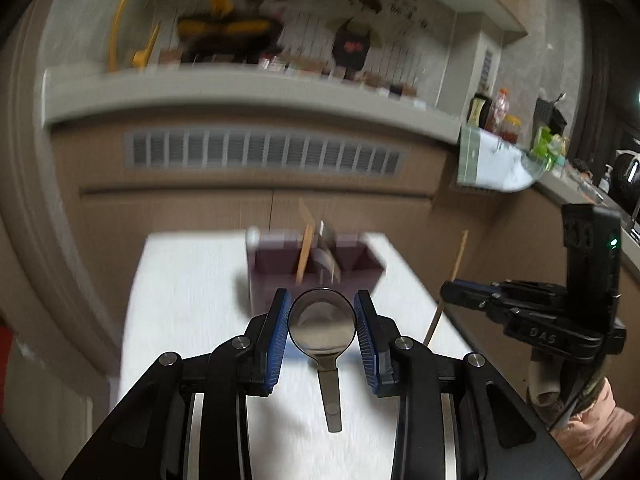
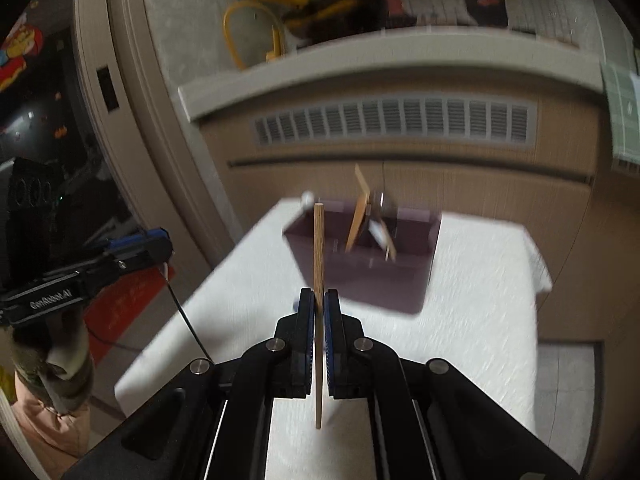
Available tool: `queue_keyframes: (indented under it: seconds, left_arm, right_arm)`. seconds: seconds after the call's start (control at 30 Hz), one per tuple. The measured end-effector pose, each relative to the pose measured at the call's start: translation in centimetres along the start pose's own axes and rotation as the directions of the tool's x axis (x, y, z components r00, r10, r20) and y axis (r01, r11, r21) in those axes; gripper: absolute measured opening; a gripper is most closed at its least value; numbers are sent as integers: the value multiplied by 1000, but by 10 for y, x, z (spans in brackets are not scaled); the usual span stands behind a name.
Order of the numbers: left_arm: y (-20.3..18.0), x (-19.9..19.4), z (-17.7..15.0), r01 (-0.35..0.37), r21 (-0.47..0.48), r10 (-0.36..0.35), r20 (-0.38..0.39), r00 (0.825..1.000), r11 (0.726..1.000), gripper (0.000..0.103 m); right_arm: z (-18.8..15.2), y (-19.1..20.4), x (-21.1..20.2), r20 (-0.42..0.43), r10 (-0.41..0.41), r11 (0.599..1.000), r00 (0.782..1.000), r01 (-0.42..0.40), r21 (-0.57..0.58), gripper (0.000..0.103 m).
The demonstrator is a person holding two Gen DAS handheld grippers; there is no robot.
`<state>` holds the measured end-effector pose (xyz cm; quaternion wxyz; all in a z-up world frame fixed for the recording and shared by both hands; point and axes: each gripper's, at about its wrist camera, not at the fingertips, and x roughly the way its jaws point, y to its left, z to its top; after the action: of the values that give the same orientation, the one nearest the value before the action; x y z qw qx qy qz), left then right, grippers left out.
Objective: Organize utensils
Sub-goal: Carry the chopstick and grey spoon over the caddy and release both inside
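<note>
My left gripper (image 1: 322, 314) is shut on the round bowl of a metal spoon (image 1: 331, 396), whose handle hangs down toward the camera. My right gripper (image 2: 319, 297) is shut on a wooden chopstick (image 2: 318, 244) that stands upright between the pads. Both are held above a white table (image 2: 480, 280), short of a dark purple organizer box (image 2: 376, 284) at its far end. The box (image 1: 276, 268) holds a wooden utensil (image 2: 360, 216) and a metal one, both leaning. In the left wrist view, the right gripper (image 1: 452, 294) shows at the right with the chopstick (image 1: 458, 260).
Behind the table is a wooden cabinet wall with a vent grille (image 1: 260, 154) and a grey ledge (image 1: 240, 92) carrying small items. A counter with bottles (image 1: 500, 116) lies at the far right. The left gripper (image 2: 160, 242) and a sleeve show left of the table.
</note>
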<state>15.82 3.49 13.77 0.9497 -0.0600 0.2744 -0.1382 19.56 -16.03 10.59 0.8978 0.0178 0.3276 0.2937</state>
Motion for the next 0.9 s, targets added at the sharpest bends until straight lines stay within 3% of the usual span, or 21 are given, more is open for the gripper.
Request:
queue_keyframes:
  seconds: [0.23,0.43,0.53,0.8,0.9]
  left_arm:
    - [-2,16,96,10,55,-18,150,989,998,34]
    - [12,68,129,1,51,-8,136,991,999,34]
    - [24,101,125,9,29,-12,96,995,1000,34]
    - [49,176,84,2,-61,-6,-57,998,998,34]
    - [57,191,70,8,-92,-19,-118,993,996,35]
  right_arm:
    - [103,-1,-37,197,-92,992,976,107,-64,4]
    - [150,-22,-11,217,-147,985,965,163,-55,5]
    - [150,-34,14,183,-160,984,970,171,-48,5]
    - [107,-59,92,32,-172,984,985,174,-40,5]
    - [91,-64,112,-31,-170,985,985,168,-48,12]
